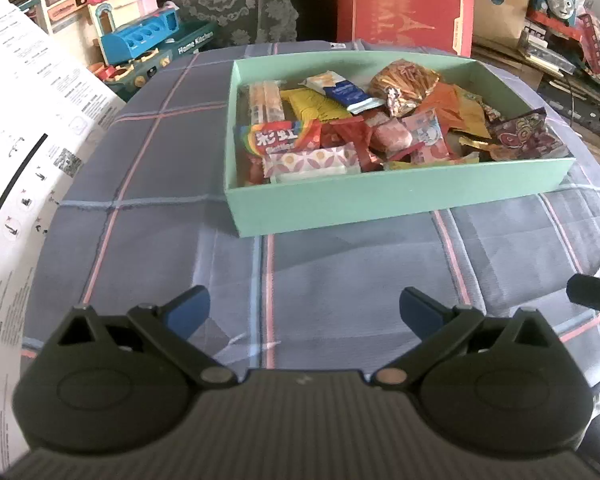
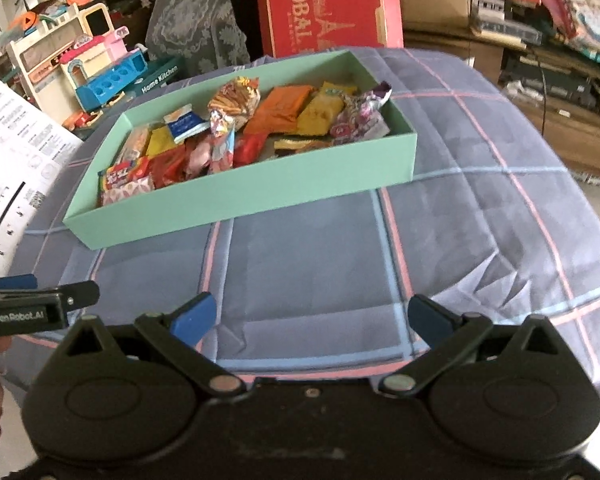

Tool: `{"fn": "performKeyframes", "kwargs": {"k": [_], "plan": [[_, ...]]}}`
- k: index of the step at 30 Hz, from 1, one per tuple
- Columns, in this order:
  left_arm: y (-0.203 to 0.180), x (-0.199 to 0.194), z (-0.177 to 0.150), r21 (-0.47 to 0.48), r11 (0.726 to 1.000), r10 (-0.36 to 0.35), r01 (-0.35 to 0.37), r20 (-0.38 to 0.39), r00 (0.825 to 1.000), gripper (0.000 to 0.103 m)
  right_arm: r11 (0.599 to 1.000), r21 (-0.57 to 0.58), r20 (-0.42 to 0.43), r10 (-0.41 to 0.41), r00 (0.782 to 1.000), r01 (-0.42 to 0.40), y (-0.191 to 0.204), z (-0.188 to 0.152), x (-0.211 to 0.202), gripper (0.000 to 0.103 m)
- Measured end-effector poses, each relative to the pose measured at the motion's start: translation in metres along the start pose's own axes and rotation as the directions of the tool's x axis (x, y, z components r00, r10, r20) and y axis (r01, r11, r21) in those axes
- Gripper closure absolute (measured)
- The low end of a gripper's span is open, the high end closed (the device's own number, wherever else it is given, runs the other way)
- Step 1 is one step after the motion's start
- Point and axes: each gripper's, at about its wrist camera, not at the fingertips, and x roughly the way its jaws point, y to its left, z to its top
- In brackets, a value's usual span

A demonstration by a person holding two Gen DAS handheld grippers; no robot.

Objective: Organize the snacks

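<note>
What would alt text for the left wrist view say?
A mint-green box full of wrapped snacks sits on a blue plaid cloth. The left gripper hangs open and empty short of it.

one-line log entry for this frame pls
left gripper: open, empty | right gripper: open, empty | snacks: all in green box | plaid cloth: no loose snacks | phase: idle, short of box

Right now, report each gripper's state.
Left gripper: open, holding nothing.
Right gripper: open, holding nothing.
</note>
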Motion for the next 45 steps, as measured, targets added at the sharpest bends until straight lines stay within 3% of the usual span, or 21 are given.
{"fn": "performKeyframes", "kwargs": {"k": [7, 45], "plan": [[0.002, 0.008, -0.002, -0.008, 1.000, 0.012, -0.013, -0.021, 1.000, 0.000, 1.000, 0.001, -0.056, -0.004, 0.998, 0.004, -0.003, 0.001, 0.013, 0.000], [0.007, 0.020, -0.005, -0.031, 0.999, 0.036, -0.037, -0.051, 0.998, 0.000, 1.000, -0.006, -0.076, -0.012, 0.997, 0.012, -0.003, 0.006, 0.023, 0.000]]}}
